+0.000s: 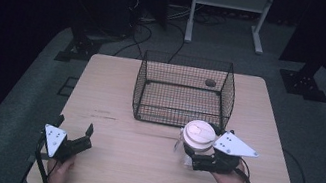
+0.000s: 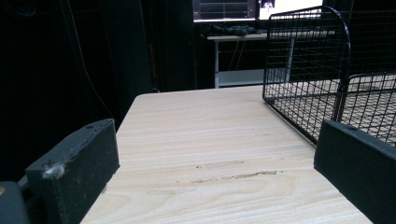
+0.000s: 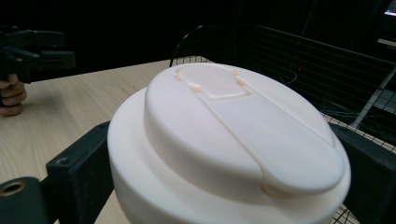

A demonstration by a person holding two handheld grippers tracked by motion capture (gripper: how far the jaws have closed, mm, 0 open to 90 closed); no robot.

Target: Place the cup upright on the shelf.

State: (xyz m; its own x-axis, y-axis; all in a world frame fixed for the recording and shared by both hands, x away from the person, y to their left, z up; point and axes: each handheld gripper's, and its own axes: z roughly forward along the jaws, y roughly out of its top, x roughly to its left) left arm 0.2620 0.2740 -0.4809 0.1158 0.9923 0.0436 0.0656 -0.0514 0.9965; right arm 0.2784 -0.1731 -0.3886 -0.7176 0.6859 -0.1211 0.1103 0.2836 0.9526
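The right gripper (image 1: 193, 153) has its jaws closed on the sides of a clear jar (image 1: 190, 146) with a cream flip-top lid (image 3: 233, 128); the jar sits at the near edge of the wire basket (image 1: 184, 91), just in front of its front wall. Whether the jar rests on the table (image 1: 147, 170) or is lifted slightly cannot be told. The step in hand is judged to be the carry of the gripped jar toward the basket. The next move calls for raising the jar above the basket's front rim, moving it forward over the open top, lowering it to the mesh floor and only then releasing. The lid should stay upright and clear of the wire during the lift. The left gripper (image 1: 73, 132) rests near the front left corner of the table, jaws wide apart and holding nothing. The table is pale wood grain with a few scuff marks. Beyond it lie grey carpet, loose cables, black stand bases and a white frame in a dark room.
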